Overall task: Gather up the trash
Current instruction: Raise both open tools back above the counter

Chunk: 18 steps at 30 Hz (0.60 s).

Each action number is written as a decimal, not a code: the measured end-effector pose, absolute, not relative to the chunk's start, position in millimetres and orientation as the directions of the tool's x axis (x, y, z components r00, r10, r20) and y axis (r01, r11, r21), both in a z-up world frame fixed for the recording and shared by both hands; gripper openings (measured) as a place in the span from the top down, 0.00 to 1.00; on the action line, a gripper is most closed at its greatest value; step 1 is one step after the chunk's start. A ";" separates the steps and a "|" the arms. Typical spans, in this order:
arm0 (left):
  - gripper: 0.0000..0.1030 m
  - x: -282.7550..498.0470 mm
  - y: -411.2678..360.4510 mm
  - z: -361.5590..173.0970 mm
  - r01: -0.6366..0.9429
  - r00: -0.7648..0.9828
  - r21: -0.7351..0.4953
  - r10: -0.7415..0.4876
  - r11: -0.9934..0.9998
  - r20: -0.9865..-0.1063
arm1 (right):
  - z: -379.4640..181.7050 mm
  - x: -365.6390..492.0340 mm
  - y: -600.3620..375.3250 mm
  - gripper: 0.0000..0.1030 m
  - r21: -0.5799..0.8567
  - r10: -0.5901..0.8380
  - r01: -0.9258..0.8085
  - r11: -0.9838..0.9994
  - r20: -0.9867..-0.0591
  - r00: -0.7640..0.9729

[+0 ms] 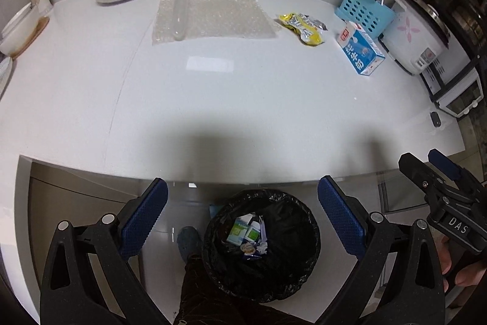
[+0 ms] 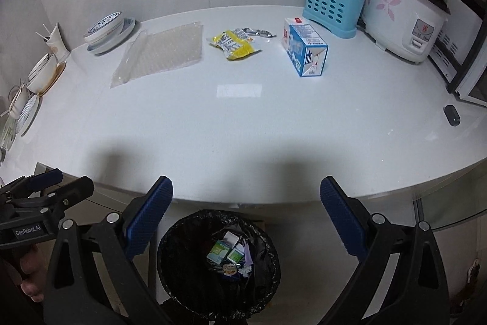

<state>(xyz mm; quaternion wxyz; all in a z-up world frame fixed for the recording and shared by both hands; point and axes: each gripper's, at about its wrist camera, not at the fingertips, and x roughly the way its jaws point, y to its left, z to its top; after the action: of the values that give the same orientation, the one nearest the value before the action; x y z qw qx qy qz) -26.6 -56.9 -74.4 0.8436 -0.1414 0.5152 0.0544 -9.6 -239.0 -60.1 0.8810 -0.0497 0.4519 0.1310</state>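
both grippers hang spread and empty over the bin (image 2: 217, 264) at lower centre. in the right wrist view the right gripper (image 2: 246, 203) faces the milk carton (image 2: 305, 49), upper right of centre on the counter (image 2: 243, 118), long axis running away. the left gripper (image 1: 242, 204) sits farther; the right looks nearer.

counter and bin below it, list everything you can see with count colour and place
bubble wrap: 1, clear, counter back left
snack wrappers: a small pile, yellow and silver, counter middle back
milk carton: 1, blue and white, upright right of wrappers
utensil holder: 1, light blue, by wall
rice cooker: 1, white with pink flowers, far right
stacked bowls: 1 stack, white and blue, back left
trash bin: 1, black liner, on floor below counter edge, litter inside
left gripper: open, empty
right gripper: open, empty
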 end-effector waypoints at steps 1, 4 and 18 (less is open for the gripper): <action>0.06 -22.1 -53.8 -71.7 -0.240 0.464 -0.182 -0.052 0.954 -0.884 | -56.8 -6.1 -237.9 0.09 0.032 0.188 -0.275 0.961 -0.806 0.561; 0.06 -8.4 -43.8 -63.4 -0.251 0.468 -0.181 -0.044 0.951 -0.883 | -46.6 5.8 -234.0 0.09 0.029 0.186 -0.272 0.962 -0.798 0.573; 0.07 69.3 18.2 -46.9 -0.302 0.462 -0.185 -0.026 0.935 -0.886 | -30.4 86.2 -198.8 0.09 0.022 0.187 -0.285 0.958 -0.802 0.567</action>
<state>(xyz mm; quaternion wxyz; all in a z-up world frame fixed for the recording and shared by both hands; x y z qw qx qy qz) 69.3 18.2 -46.9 0.8400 -0.1599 0.5120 0.0820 86.2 -198.8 -30.4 0.8835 -0.0548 0.4457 0.1334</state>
